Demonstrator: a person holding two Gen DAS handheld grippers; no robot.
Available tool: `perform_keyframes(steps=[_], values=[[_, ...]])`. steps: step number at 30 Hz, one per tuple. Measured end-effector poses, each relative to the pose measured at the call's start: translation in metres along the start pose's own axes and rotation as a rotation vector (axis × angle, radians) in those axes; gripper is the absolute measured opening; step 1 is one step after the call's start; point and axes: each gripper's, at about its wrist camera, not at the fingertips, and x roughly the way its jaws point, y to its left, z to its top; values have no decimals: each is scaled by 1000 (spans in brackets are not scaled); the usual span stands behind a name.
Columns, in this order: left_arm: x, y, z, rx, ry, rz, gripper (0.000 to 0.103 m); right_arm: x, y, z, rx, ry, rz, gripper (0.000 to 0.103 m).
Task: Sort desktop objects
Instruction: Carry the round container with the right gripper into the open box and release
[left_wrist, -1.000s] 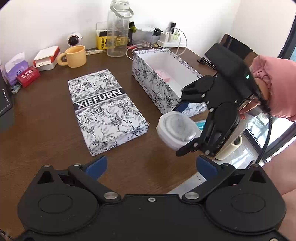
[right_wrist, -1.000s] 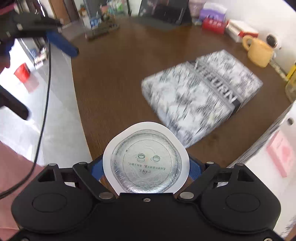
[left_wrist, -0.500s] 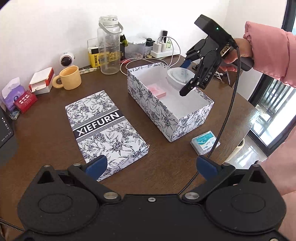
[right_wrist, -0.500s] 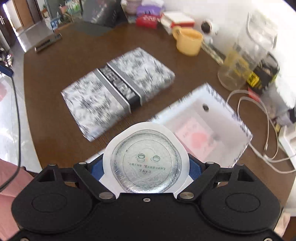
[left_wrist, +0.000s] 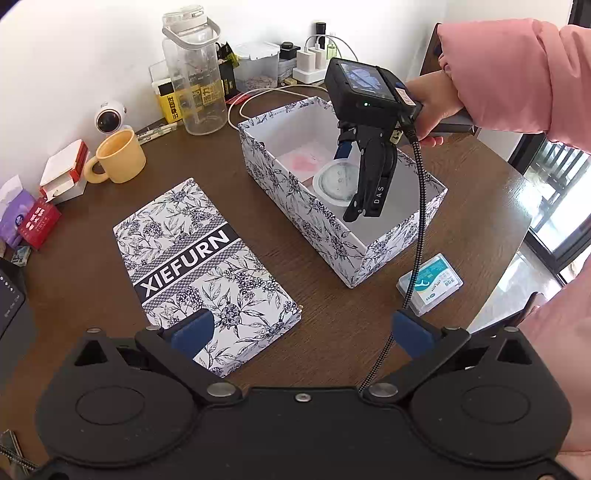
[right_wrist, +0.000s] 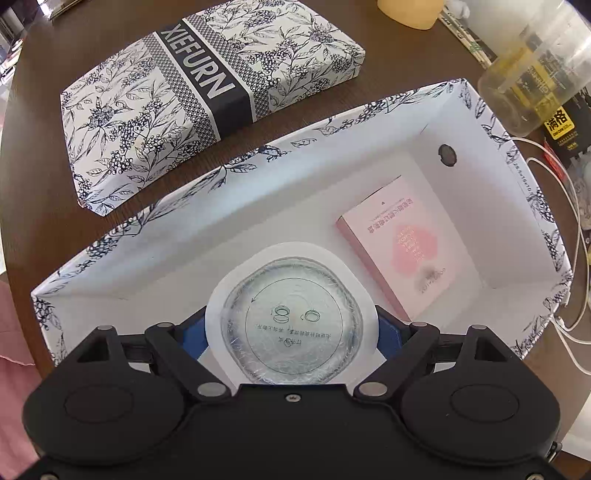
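My right gripper (right_wrist: 291, 328) is shut on a round white container with a foil lid (right_wrist: 291, 317), held low inside the open floral box (right_wrist: 240, 170). From the left wrist view the right gripper (left_wrist: 345, 177) reaches down into that box (left_wrist: 325, 225) with the container (left_wrist: 336, 182) between its fingers. A pink booklet (right_wrist: 406, 247) lies flat on the box floor beside the container. My left gripper (left_wrist: 301, 332) stands open above the near table edge, holding nothing. The floral lid marked XIEFURN (left_wrist: 199, 266) lies left of the box.
A small blue-and-white packet (left_wrist: 430, 282) lies on the table right of the box. At the back stand a yellow mug (left_wrist: 118, 157), a clear water bottle (left_wrist: 194, 74), a small white camera (left_wrist: 109, 118), chargers and white cables (left_wrist: 258, 96). Tissue packs (left_wrist: 37, 221) sit far left.
The right gripper carried the container from above the near table edge over to the box and lowered it inside. The left gripper stayed open and pulled back slightly.
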Motion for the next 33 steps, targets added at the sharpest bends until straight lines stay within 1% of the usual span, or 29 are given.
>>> perform_keyframes(steps=[6,12,19,24,29,33], values=[[14,3,-1,-22,30,-4,103,23,1,0,-42,42,3,89],[14,2,0,-20,42,11,103,37,-4,-2,-36,69,7,89],[15,5,-1,-43,46,13,103,37,-11,-8,-3,60,38,89],[12,2,0,-30,42,11,103,35,-17,-14,33,44,42,89],[8,-3,-5,-30,47,17,103,35,-26,-15,83,46,38,89],[4,-6,-11,-32,52,22,103,33,-32,-19,138,27,27,89]])
